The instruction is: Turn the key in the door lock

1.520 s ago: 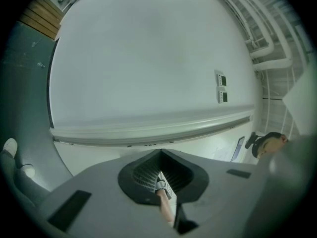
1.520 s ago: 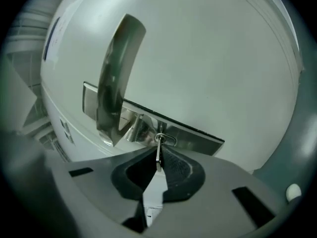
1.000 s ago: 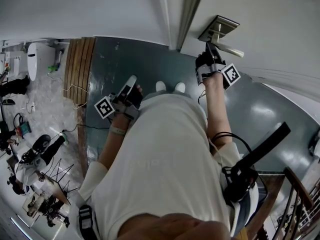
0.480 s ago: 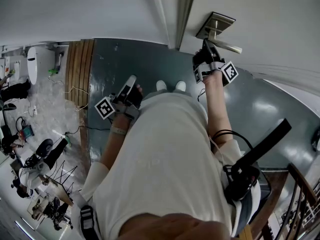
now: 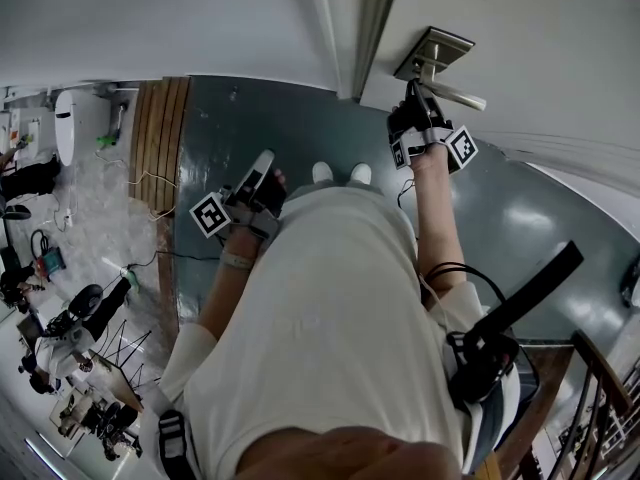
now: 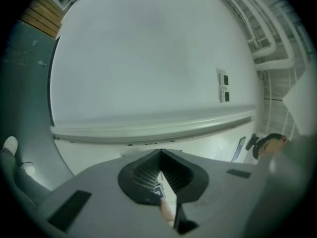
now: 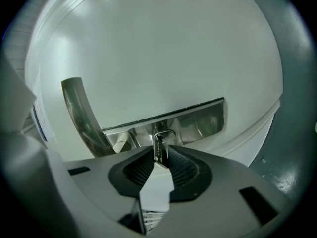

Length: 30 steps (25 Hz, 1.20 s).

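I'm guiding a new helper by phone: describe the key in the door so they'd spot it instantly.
On the white door, find the shiny rectangular metal plate that carries the curved lever handle. The key juts straight out of that plate, beside the handle. Unlike the long handle, it is a small, thin silver blade seen edge-on.

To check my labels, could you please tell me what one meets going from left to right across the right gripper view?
Door handle → key → right end of the metal lock plate → grey floor.
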{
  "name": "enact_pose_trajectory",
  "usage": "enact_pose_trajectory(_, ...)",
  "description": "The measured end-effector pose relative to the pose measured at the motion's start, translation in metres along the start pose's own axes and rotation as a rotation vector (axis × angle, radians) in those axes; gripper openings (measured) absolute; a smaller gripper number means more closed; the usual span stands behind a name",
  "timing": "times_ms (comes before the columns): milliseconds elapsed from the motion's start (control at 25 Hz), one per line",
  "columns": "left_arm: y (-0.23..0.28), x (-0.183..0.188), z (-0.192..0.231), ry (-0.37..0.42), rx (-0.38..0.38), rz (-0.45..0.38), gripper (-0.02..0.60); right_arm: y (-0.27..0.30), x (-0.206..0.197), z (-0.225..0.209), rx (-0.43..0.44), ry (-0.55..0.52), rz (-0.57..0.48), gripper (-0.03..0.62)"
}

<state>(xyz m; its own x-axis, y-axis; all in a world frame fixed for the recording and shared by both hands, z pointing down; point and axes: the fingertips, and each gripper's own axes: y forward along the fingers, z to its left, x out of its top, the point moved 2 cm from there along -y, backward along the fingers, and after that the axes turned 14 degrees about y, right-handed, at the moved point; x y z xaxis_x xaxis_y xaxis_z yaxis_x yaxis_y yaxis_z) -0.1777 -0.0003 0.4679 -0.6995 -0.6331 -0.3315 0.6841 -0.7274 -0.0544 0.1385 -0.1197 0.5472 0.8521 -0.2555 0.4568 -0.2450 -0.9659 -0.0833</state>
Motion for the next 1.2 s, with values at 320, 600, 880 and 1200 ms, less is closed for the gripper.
enact_pose_trajectory(320,0.005,-0.001,0.001,0.001,-0.007,0.012,0.008,-0.008,0.001,0.003,-0.031,0.088,-0.025,0.115)
enact_pose_trajectory(600,0.004,0.005,0.004,-0.014,-0.006,-0.002,0.008,-0.032,-0.016,0.015,-0.129,-0.023,0.034,0.144)
enact_pose_trajectory(880,0.004,0.007,0.001,-0.029,-0.010,0.002,0.008,-0.053,-0.039,0.045,-0.212,-0.512,0.141,0.144)
enact_pose_trajectory(1200,-0.001,0.005,0.007,-0.034,-0.007,-0.017,0.008,-0.057,-0.052,0.034,-0.541,-1.959,0.362,0.144)
